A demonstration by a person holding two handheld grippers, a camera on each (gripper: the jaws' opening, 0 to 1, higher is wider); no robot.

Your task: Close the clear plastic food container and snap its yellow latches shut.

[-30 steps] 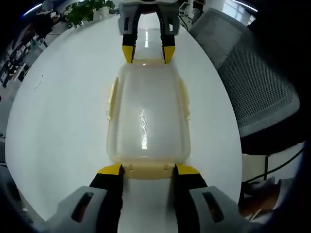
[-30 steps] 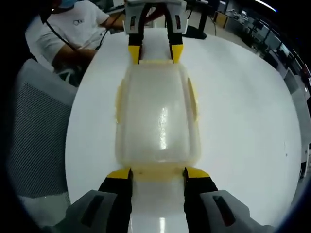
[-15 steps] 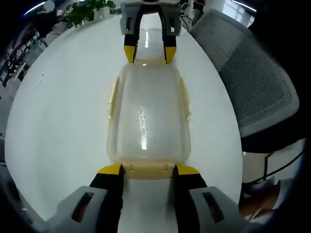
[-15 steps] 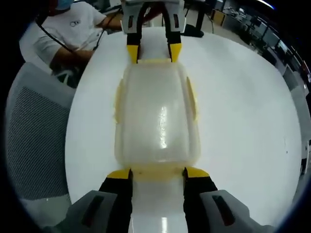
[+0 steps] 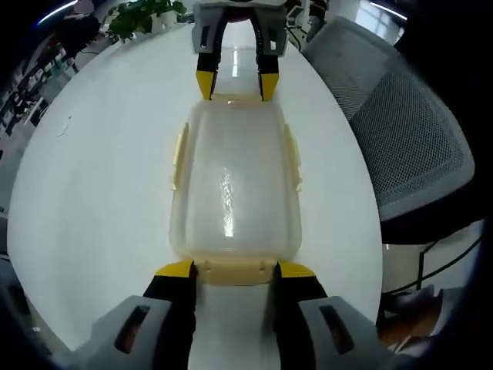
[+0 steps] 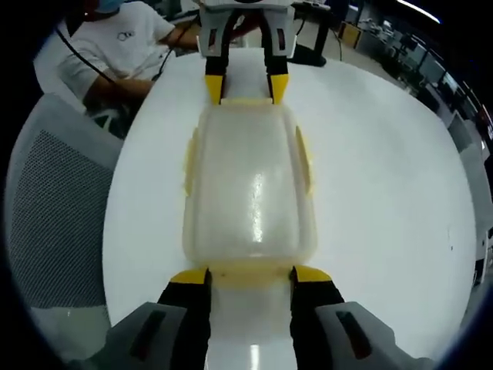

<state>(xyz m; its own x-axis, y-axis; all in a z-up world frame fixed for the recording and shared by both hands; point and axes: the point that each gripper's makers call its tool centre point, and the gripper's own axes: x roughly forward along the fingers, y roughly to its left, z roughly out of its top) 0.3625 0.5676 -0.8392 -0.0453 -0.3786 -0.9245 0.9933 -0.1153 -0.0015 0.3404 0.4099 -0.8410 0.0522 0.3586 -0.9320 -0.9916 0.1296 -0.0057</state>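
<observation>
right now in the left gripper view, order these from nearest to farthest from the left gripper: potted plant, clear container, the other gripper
1. clear container, right at the left gripper tips, centre.
2. right gripper, at the container's far end.
3. potted plant, beyond the table's far edge, upper left.

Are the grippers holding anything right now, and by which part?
Neither clearly grips. Each open gripper, left and right, straddles a yellow end latch of the container; whether jaws touch cannot be told.

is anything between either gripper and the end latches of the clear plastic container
Nothing visible. The left gripper straddles the yellow end latch of the clear plastic food container on the white table; the right gripper straddles the opposite end.
</observation>
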